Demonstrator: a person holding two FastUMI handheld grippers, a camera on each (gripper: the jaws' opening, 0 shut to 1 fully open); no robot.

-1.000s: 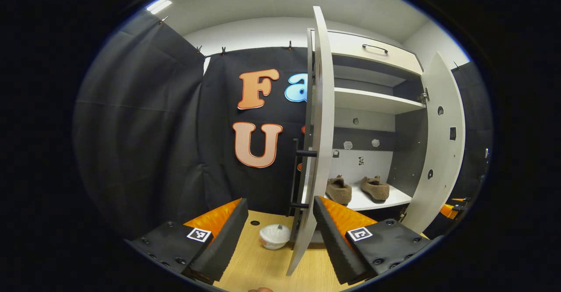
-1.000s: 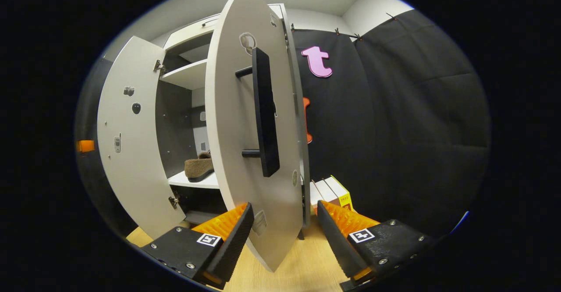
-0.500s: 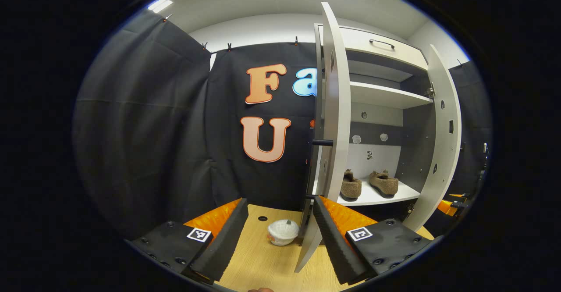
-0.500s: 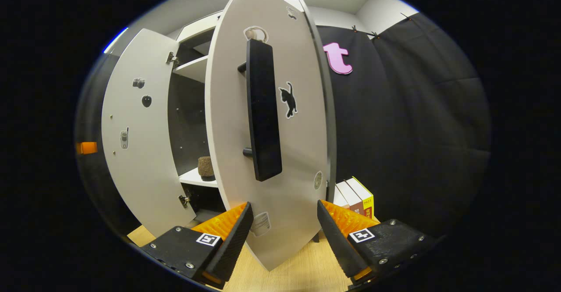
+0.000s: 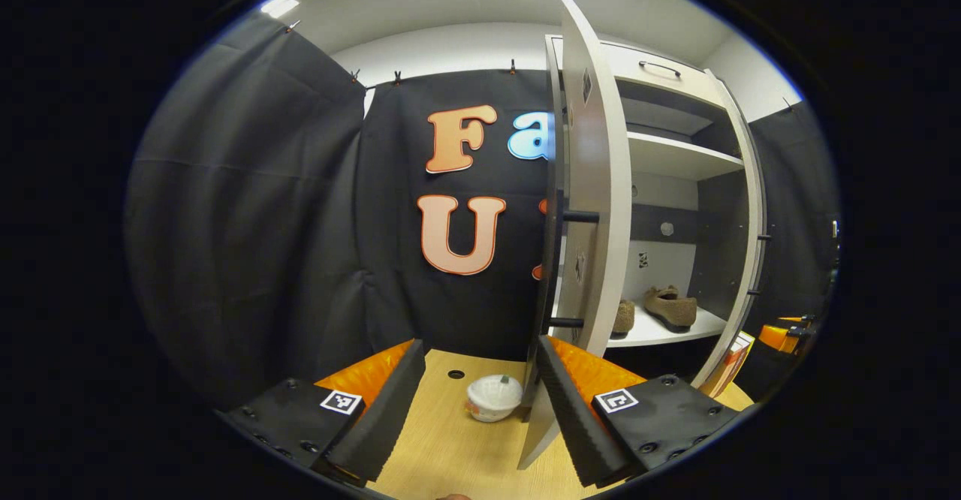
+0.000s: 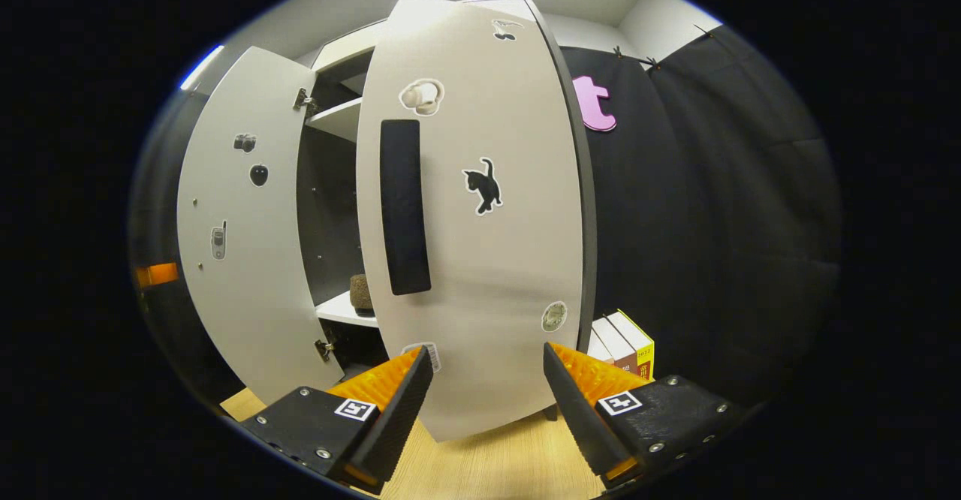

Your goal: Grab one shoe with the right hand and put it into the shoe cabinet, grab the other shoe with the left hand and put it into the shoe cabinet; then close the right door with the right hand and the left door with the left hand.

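Two brown fuzzy shoes sit on the cabinet's lower shelf: one shoe in full sight, the other shoe half hidden behind the left door. My left gripper is open, and that door's lower edge stands right beside its right finger. In the right gripper view the right door, with its black handle, stands partly shut. Its bottom edge lies between the fingers of my open right gripper; contact cannot be told. A shoe's tip shows in the gap beside the left door.
A white lidded bowl rests on the wooden floor left of the cabinet. Several books stand against the cabinet's right side. Black cloth walls close in both sides. An upper shelf and a drawer handle sit above.
The right door has swung towards the cabinet, now showing its front face with the cat sticker. The opening between the doors has narrowed, and the left door now hides part of one shoe.
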